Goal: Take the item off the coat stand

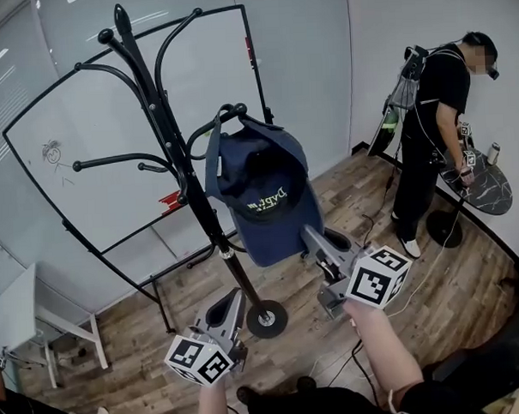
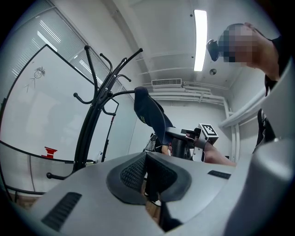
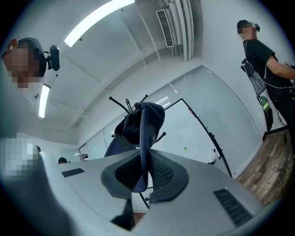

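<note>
A navy cap [image 1: 263, 189] hangs by its back strap from a hook of the black coat stand [image 1: 166, 137]. My right gripper [image 1: 315, 237] reaches up from below and is shut on the lower edge of the cap's brim. In the right gripper view the navy brim [image 3: 140, 156] runs down between the shut pads of the right gripper [image 3: 141, 174]. My left gripper [image 1: 235, 297] sits lower, beside the stand's pole, shut on nothing. The left gripper view shows its pads pressed together at the left gripper [image 2: 146, 174], with the cap [image 2: 150, 110] and the right gripper [image 2: 184, 142] beyond.
A whiteboard [image 1: 110, 122] stands behind the coat stand, whose round base [image 1: 266, 319] rests on the wooden floor. A person in black [image 1: 435, 108] stands at the right by a dark round table [image 1: 490, 187]. A white table [image 1: 24, 311] is at the left. Cables lie on the floor.
</note>
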`<move>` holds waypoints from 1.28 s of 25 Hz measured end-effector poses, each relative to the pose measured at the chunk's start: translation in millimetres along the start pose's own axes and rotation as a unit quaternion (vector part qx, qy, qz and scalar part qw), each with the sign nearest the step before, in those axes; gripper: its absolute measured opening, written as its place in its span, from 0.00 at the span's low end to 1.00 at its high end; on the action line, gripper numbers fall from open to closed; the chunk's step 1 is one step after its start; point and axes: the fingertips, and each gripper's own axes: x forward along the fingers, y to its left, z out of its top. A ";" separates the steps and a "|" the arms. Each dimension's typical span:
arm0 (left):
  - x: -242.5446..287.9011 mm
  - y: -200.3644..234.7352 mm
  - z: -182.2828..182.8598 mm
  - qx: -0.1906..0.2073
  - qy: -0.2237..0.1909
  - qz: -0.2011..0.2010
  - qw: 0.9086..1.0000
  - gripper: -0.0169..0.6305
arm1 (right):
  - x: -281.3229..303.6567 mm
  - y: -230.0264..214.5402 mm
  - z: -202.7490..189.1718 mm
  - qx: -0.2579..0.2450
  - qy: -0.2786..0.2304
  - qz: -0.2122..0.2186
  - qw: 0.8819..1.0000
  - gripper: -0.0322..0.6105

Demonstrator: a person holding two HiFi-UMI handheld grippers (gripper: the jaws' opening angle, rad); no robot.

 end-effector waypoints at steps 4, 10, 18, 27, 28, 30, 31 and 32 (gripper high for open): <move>1.7 -3.3 -3.2 -0.004 0.002 -0.006 1.000 0.05 | 4.6 -2.1 -6.3 -0.001 0.013 -0.003 1.000 0.12; -7.1 0.5 -4.7 -0.007 0.003 0.005 1.000 0.05 | 12.0 -5.5 -14.0 0.010 0.019 -0.006 1.000 0.12; -17.5 8.1 -7.4 -0.014 0.008 0.018 1.000 0.05 | 15.4 -14.5 -26.4 0.044 0.019 -0.018 0.999 0.12; -22.8 12.3 -12.9 -0.021 0.010 0.022 0.999 0.05 | 16.4 -16.2 -27.4 0.052 0.015 -0.015 0.998 0.12; -23.4 12.9 -13.5 -0.022 0.010 0.023 0.999 0.05 | 16.0 -16.4 -28.0 0.052 0.015 -0.015 0.998 0.12; -23.8 13.9 -14.2 -0.022 0.011 0.024 0.999 0.05 | 16.3 -16.5 -29.4 0.052 0.016 -0.014 0.998 0.12; -23.7 14.2 -14.3 -0.022 0.011 0.024 0.999 0.05 | 16.7 -16.6 -30.0 0.053 0.015 -0.013 0.998 0.12; -23.5 14.4 -14.5 -0.022 0.012 0.024 0.999 0.05 | 17.0 -16.7 -30.6 0.054 0.014 -0.013 0.998 0.12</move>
